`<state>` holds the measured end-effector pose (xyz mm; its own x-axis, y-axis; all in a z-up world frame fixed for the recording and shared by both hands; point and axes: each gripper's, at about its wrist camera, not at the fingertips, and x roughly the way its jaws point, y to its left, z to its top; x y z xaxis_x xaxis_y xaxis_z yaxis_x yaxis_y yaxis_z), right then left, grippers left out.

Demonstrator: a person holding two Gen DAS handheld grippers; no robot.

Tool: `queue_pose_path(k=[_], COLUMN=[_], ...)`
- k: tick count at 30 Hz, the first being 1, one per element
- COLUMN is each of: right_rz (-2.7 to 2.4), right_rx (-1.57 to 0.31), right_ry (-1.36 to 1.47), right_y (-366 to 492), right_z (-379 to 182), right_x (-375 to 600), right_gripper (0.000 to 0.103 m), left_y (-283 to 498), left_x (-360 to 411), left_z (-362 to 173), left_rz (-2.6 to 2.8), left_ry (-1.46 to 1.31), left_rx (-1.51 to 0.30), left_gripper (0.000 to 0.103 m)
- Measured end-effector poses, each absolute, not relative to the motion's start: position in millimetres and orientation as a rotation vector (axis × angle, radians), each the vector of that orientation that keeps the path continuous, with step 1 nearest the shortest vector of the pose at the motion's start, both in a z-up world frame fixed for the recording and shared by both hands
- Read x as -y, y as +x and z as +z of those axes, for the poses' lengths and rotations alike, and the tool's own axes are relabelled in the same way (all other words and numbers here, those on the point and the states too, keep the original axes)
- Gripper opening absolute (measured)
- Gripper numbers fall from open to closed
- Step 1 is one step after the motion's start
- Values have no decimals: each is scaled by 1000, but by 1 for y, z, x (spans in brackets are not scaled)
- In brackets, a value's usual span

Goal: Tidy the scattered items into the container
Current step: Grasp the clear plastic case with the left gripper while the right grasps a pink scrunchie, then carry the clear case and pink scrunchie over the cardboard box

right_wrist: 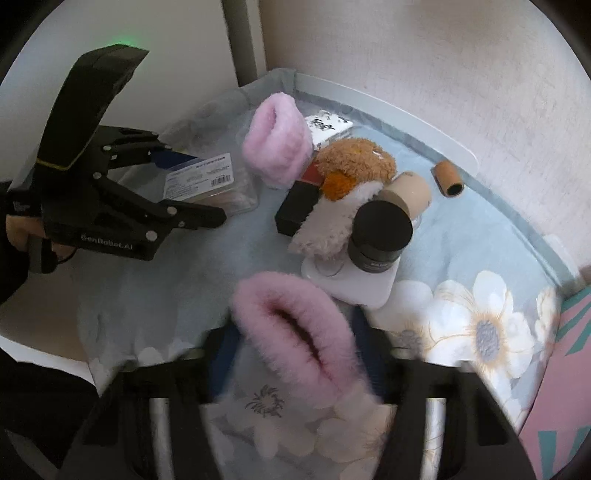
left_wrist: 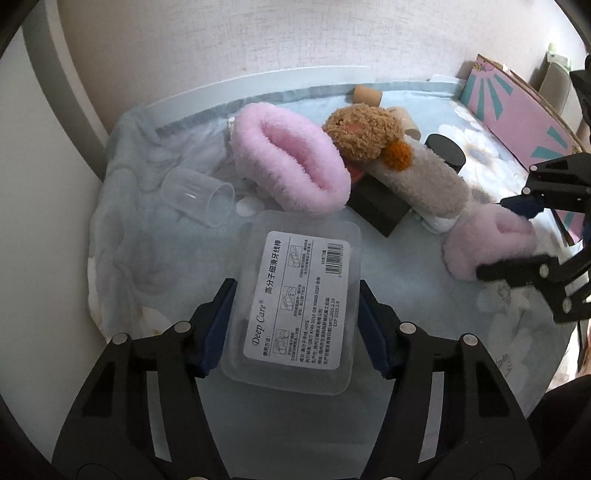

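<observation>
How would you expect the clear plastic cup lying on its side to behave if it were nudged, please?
The clear plastic cup lies on its side, so it would probably roll. It looks thin-walled, so likely light and easily squashed. The rumpled cloth beneath may slow it.

pale blue floral cloth (right_wrist: 476,328) covers the tabletop, bunched at far left corner. white textured wall (left_wrist: 258,33) behind. grey upright strip (right_wrist: 242,37) at wall corner. white table edge (right_wrist: 388,94) shows past cloth.

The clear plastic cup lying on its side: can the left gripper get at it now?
Probably not yet. The left gripper has its fingers around the floss box, so it is occupied, though the clear plastic cup lies uncovered nearby.
</observation>
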<state>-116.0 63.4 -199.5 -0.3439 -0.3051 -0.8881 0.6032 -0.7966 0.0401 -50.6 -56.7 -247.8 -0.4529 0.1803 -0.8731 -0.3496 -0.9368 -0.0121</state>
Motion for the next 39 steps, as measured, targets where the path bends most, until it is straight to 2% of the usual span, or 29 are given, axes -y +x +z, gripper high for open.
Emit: queue_pose_path(k=[2,6,15,20,30,39], right_rz=[-2163,-2168,-2179,-2196,-2269,-2373], right_rx=[-409,-409,-244,-240,-196,-208], right_ry=[1327,1322,1320,1277,1242,1229], right_y=[-114,-109,-103,-94,-89,-87], right_z=[-198,-193,-157,-124,-47,-18], right_x=[-62,-64,-75,-83,-147,-219], right_gripper=[33,29,28,28,28,28], left_y=[-51,-44,-24,-16,-23,-43], left_x=[57,57,60,47,-28,-108], left_z=[-247,-236,-187,-145,-57,-28], left_rz=[2425,2445,2547,2608,2630,2592], left_ry=[-1432,-1429,-1395,-1315,-1115,-1033], left_rx=[-234,-197,-98,-45,-51,-74], left_gripper=[58,58,57,57,57,54])
